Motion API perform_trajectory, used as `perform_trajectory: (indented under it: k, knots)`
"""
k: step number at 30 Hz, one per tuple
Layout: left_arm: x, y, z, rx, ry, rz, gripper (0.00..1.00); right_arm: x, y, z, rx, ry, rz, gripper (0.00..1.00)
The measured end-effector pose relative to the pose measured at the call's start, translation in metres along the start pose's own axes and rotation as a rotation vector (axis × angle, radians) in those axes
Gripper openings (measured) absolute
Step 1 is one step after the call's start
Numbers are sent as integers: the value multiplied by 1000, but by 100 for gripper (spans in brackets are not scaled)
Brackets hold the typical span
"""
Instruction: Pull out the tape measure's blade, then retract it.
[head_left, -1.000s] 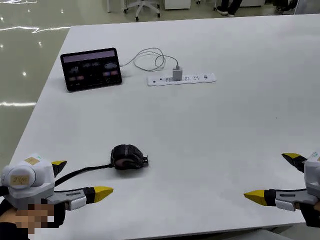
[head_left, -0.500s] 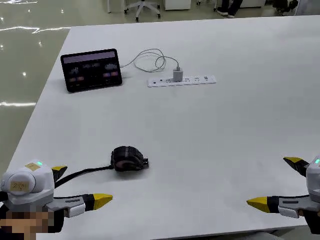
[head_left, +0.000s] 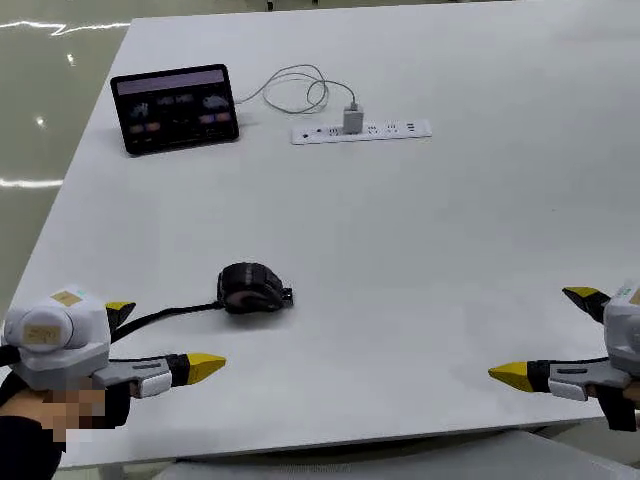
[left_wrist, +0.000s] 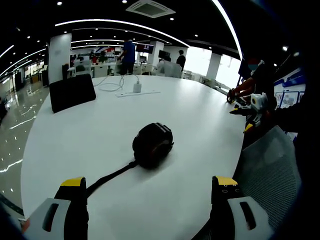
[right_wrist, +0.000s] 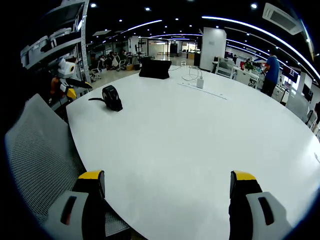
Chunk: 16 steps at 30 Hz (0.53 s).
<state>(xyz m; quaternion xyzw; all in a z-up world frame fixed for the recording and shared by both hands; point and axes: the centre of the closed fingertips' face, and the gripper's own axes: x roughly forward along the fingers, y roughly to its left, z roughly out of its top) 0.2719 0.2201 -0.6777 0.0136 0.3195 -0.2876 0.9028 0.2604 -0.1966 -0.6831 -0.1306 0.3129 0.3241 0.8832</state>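
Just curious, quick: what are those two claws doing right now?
Left gripper: open, holding nothing.
Right gripper: open, holding nothing.

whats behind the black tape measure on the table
Farther back on the white table, well apart from the black tape measure, are a dark tablet and a white power strip with a plugged-in white charger. The tape measure's far side is hidden.

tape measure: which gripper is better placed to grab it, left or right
Left, probably. The left gripper hovers open near the tape measure, which lies straight ahead of its jaws in its own view. The right gripper sits far across the table.
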Motion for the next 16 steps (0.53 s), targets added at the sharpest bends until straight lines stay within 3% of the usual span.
perform_trajectory:
  k: [16]
  knots:
    - [-3,5,4,-3,-14,10,100,0,1,-2,12,-1,-3,100]
